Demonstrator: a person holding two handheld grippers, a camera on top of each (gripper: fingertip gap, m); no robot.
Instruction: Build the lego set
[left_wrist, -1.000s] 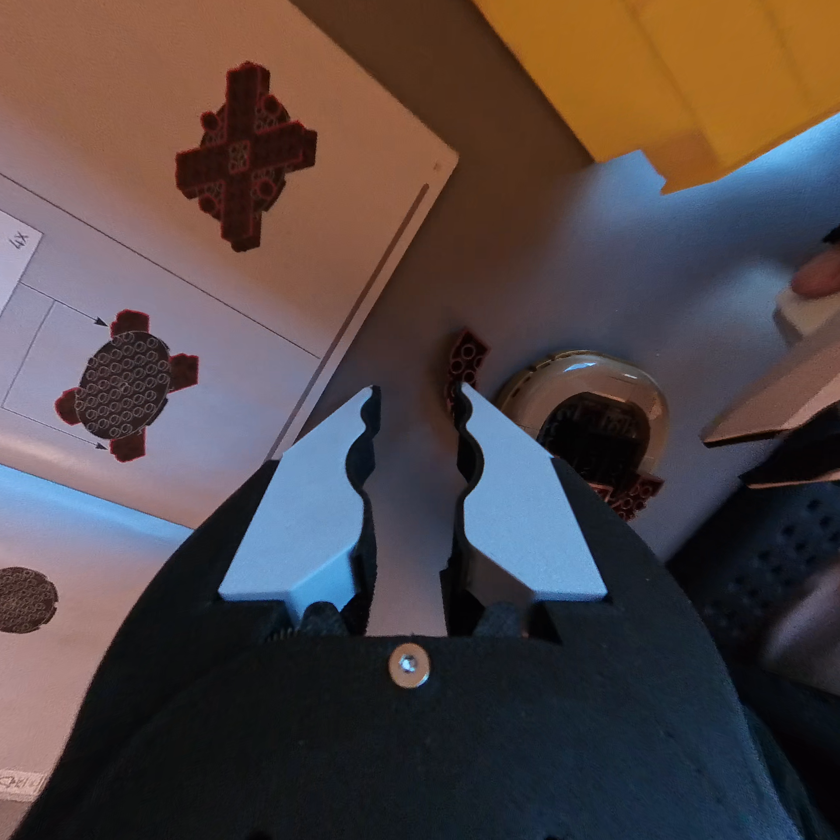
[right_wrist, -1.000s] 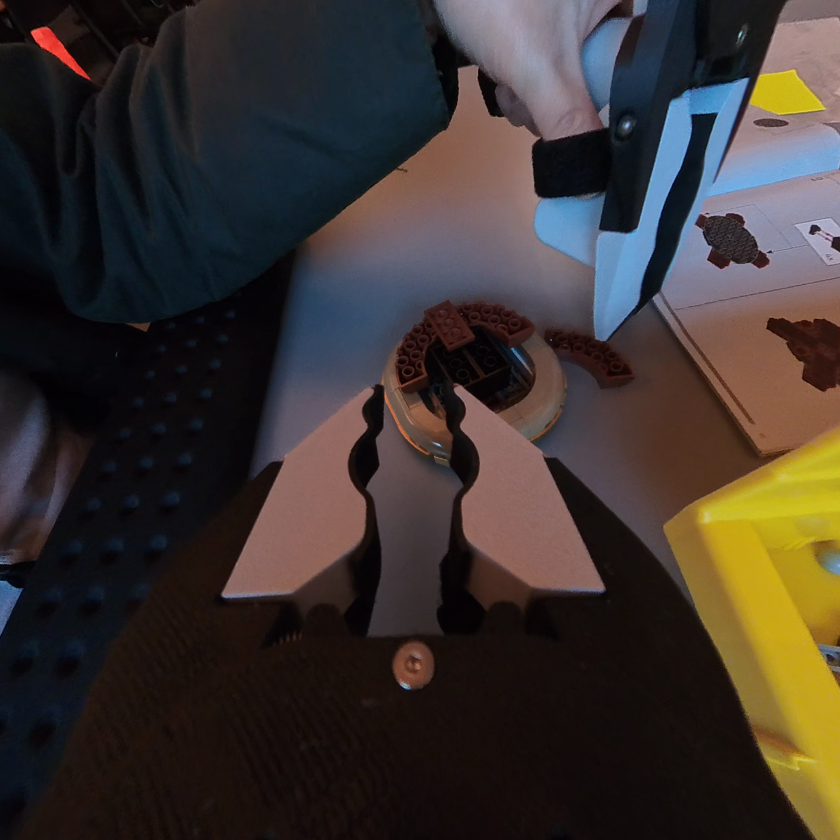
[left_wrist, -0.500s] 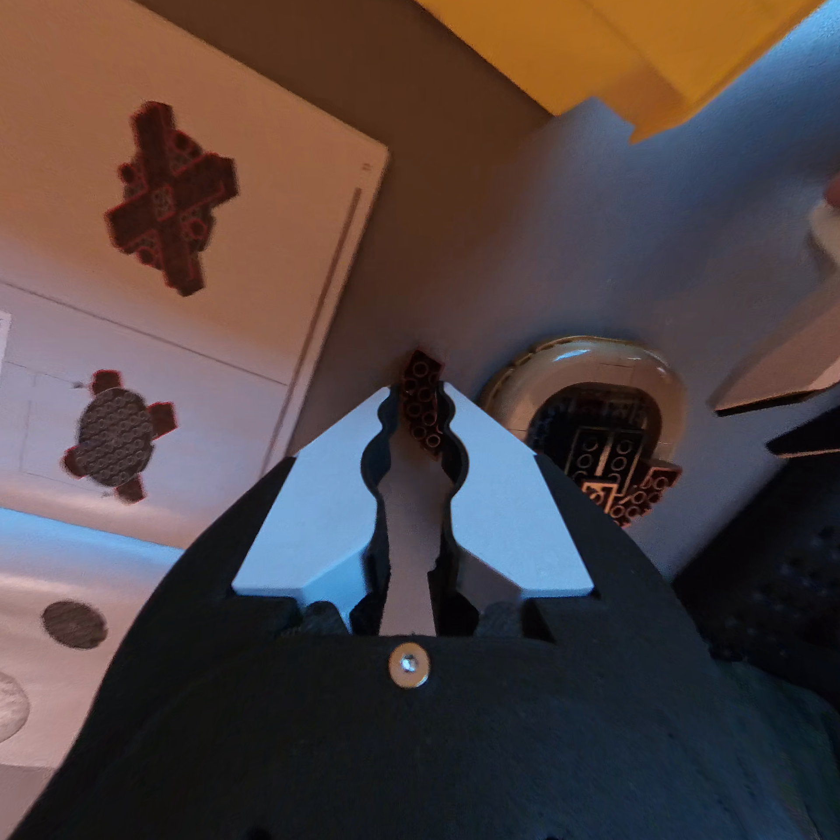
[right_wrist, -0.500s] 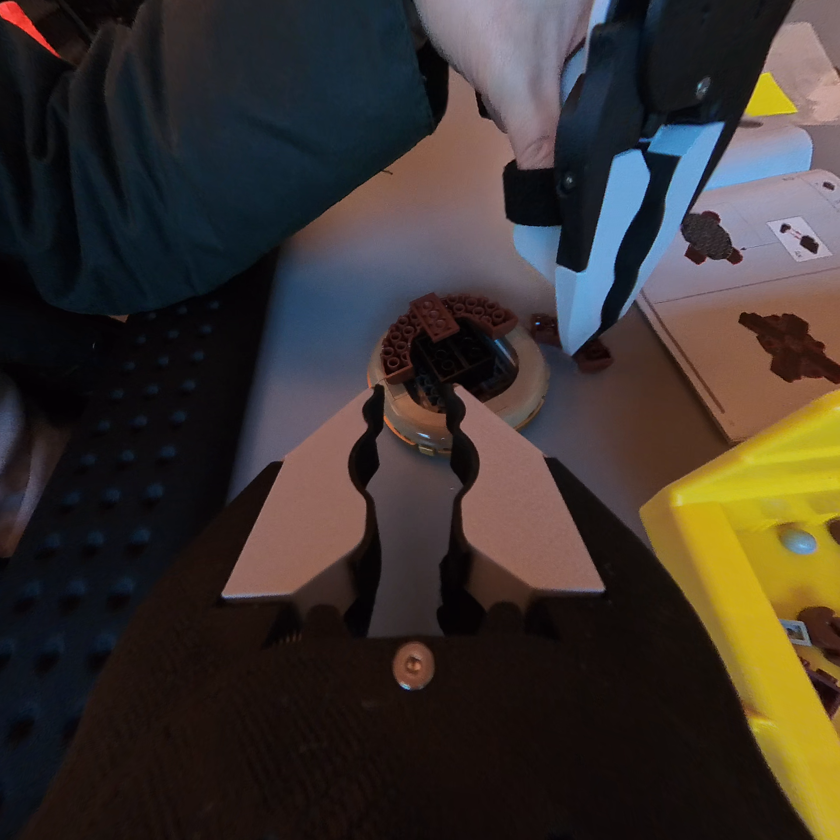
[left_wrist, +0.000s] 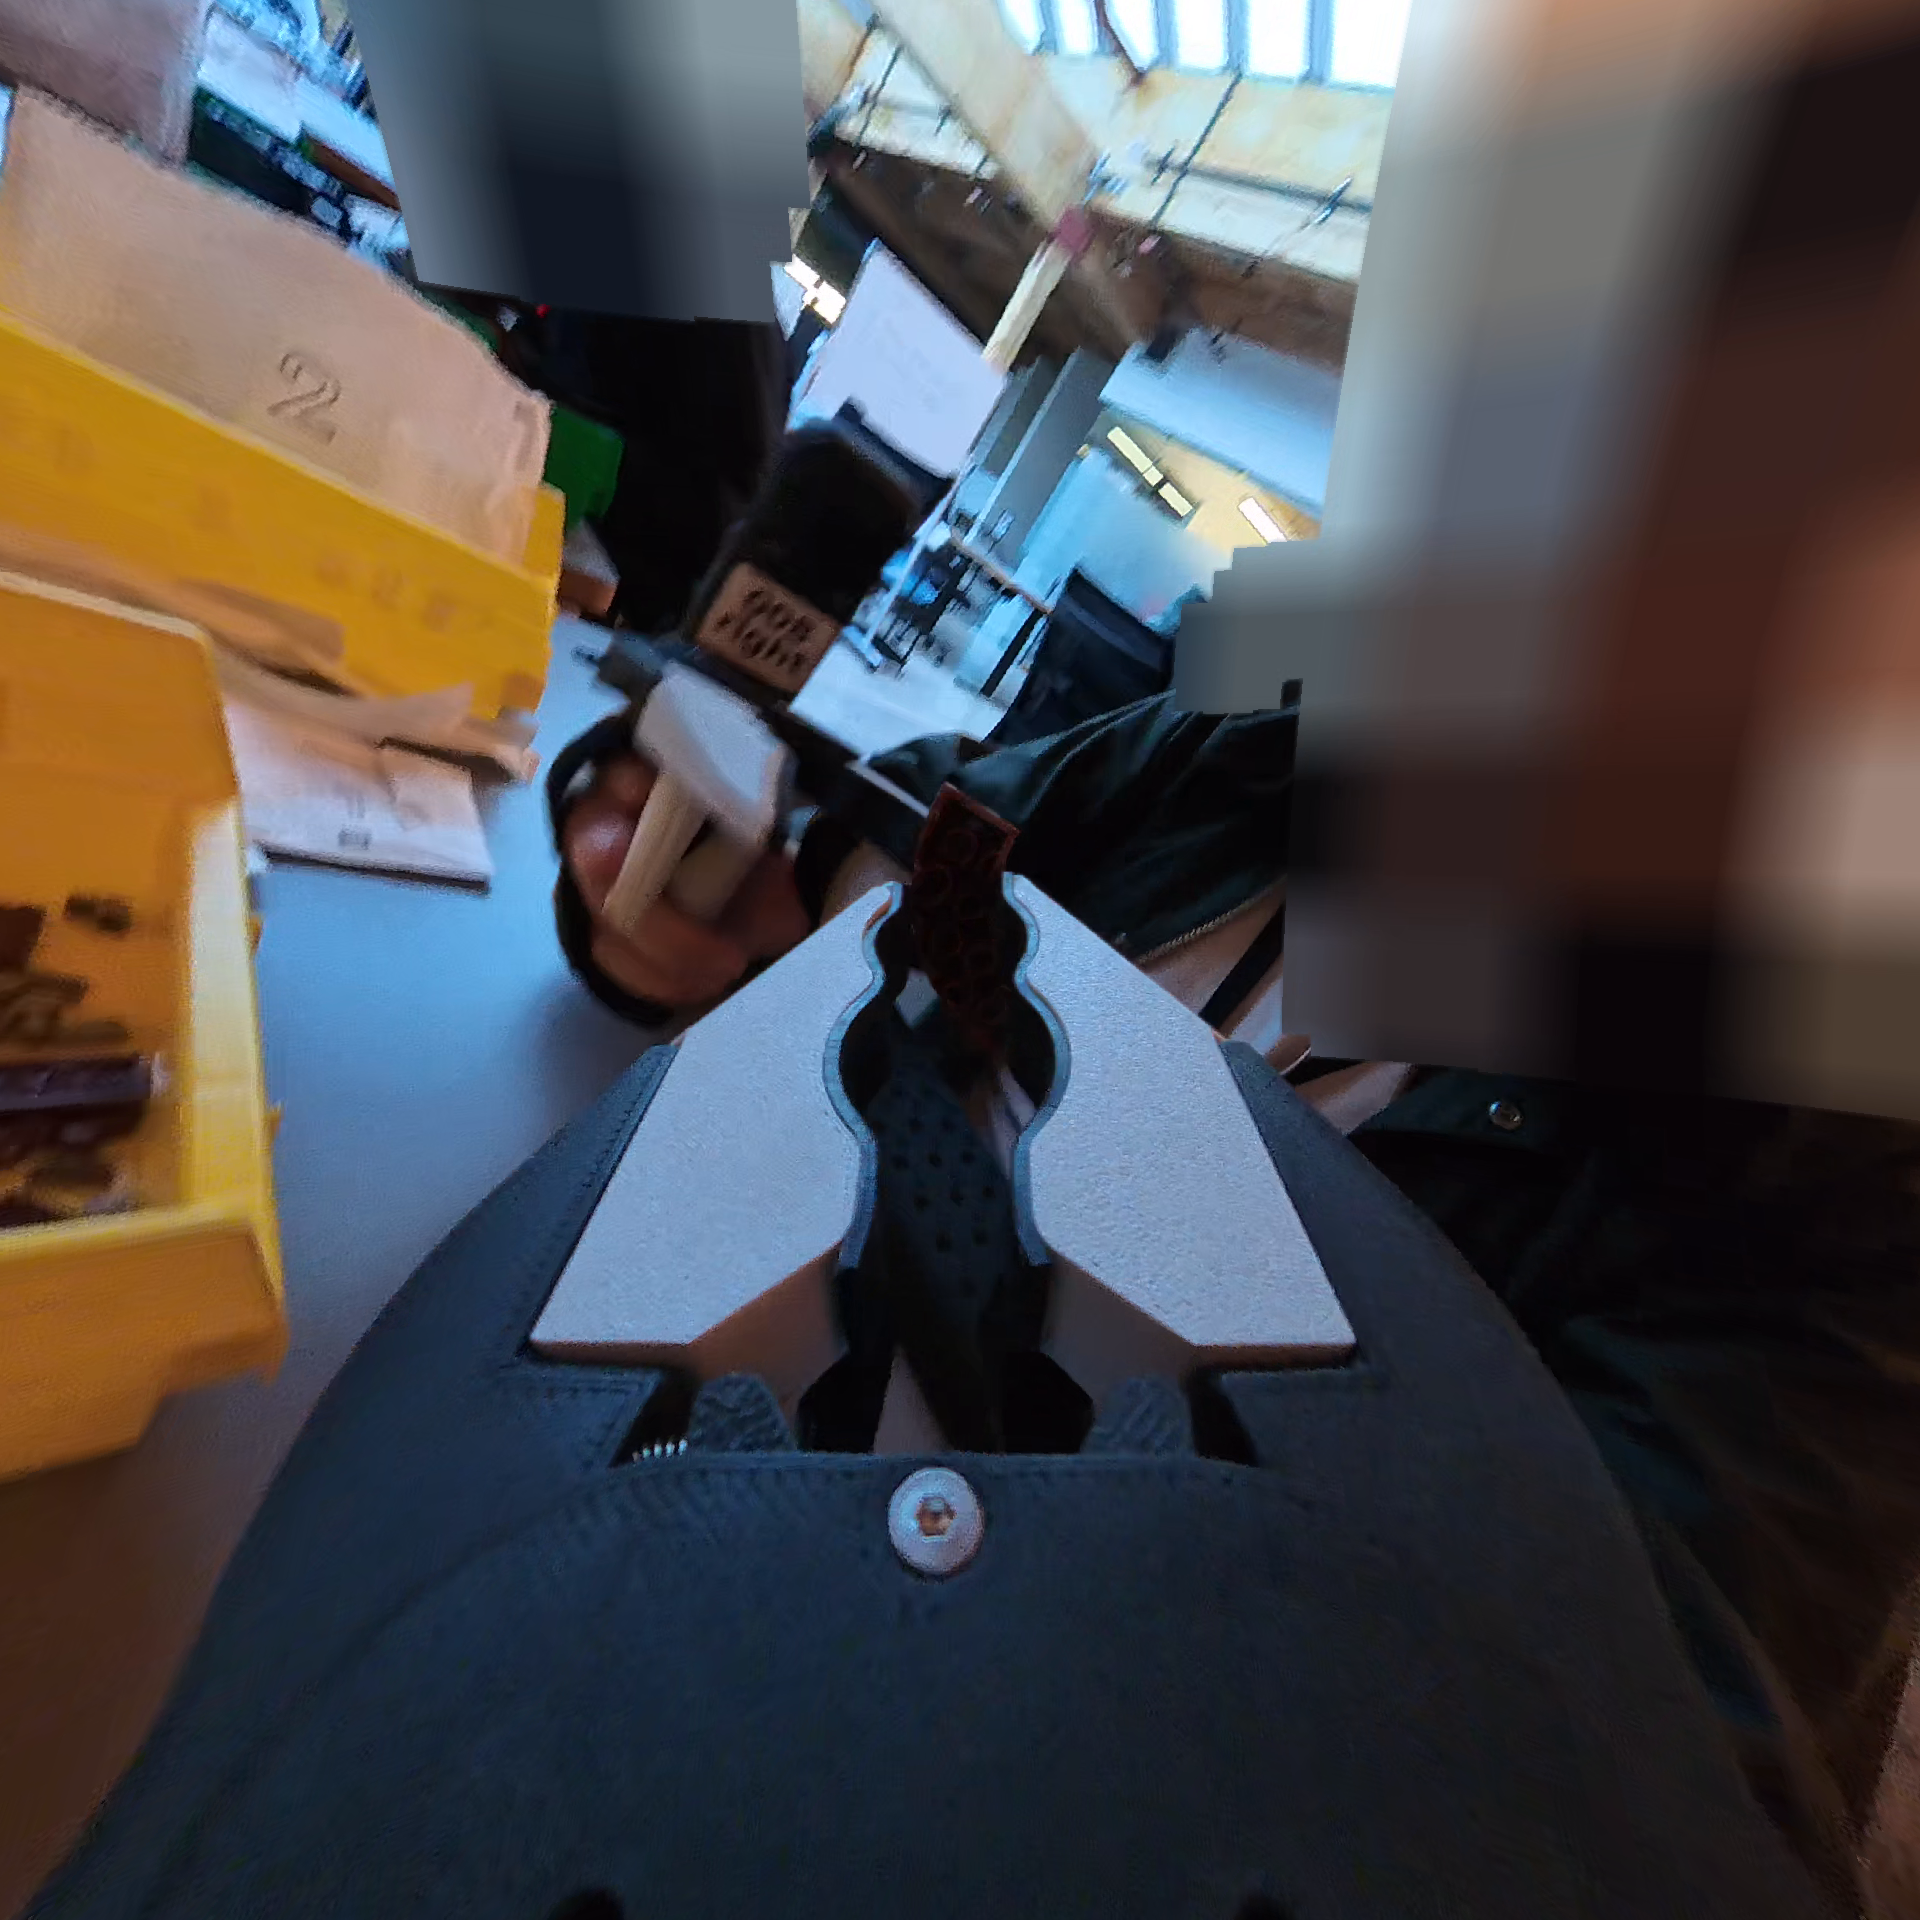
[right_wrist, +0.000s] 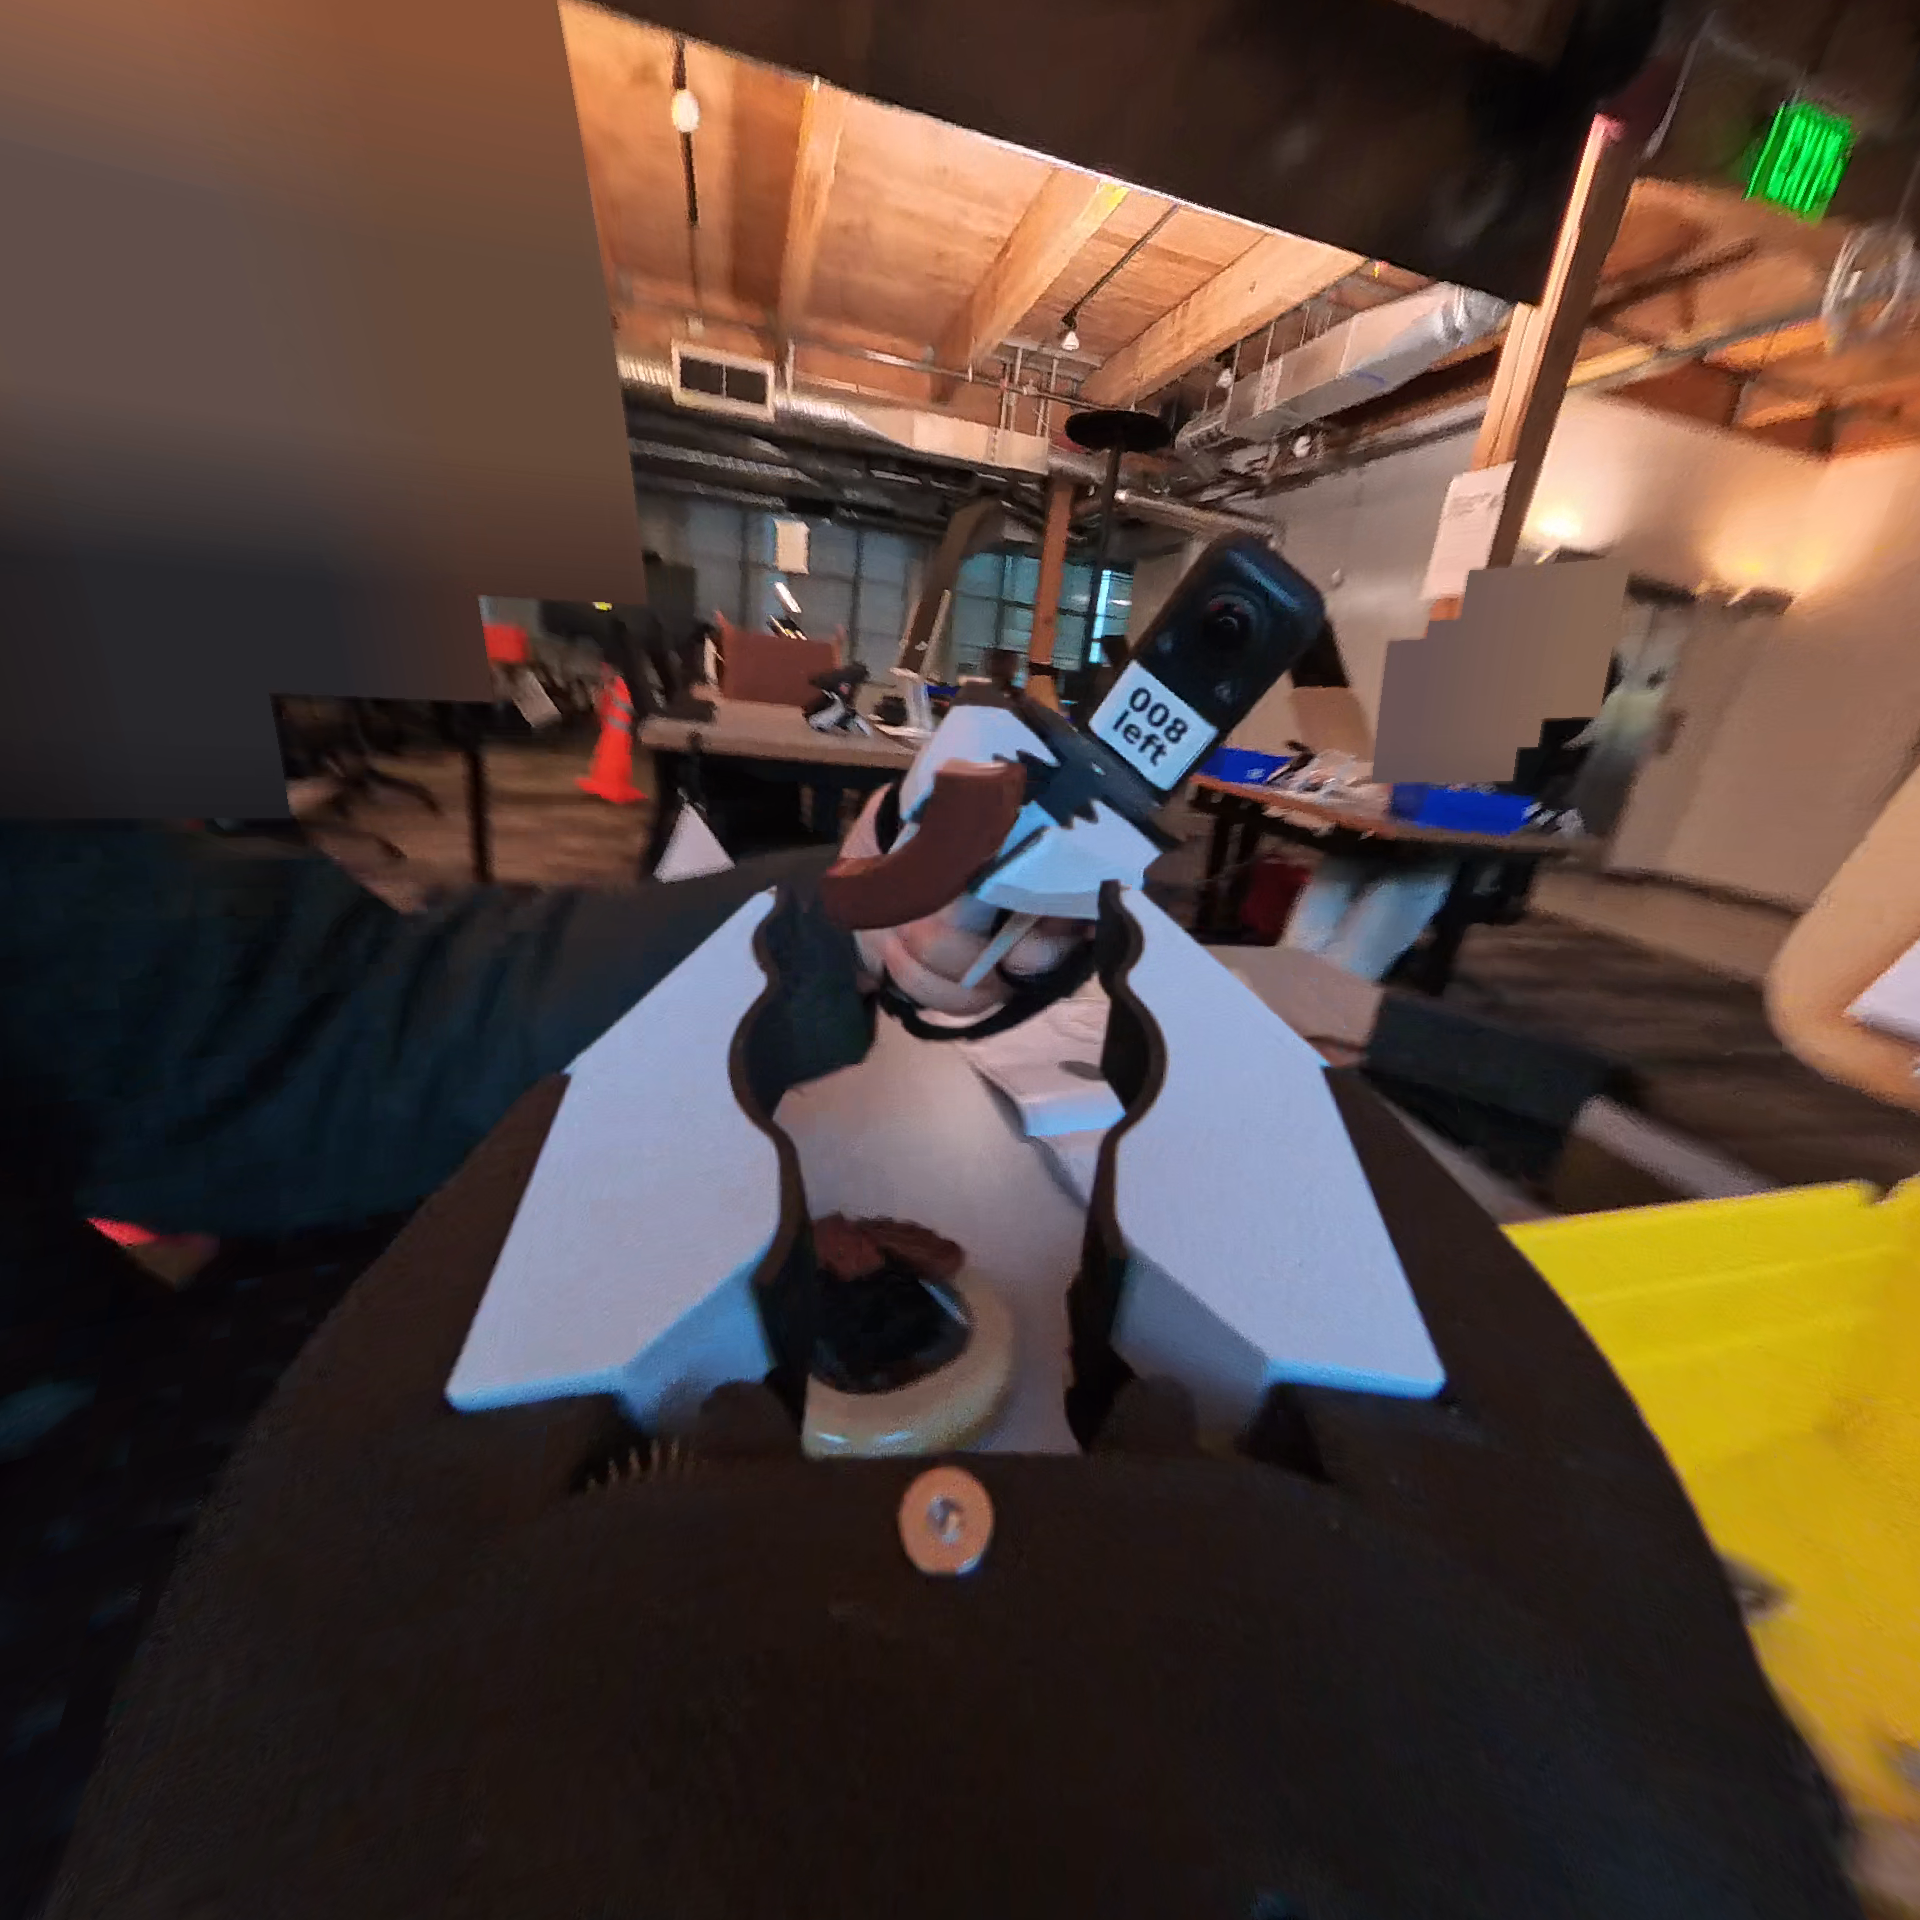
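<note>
Workshop room behind, grey bench (left_wrist: 416, 1018) below. Two tongs: left tongs (left_wrist: 951, 914) clamped on one curved brown brick (left_wrist: 961, 914), raised off the bench; right tongs (right_wrist: 940, 904) spread, empty. Two yellow bins (left_wrist: 135, 935) left of the brick. Only right wrist view shows the round tan build (right_wrist: 914, 1392), one, under the brick (right_wrist: 920, 847).
</note>
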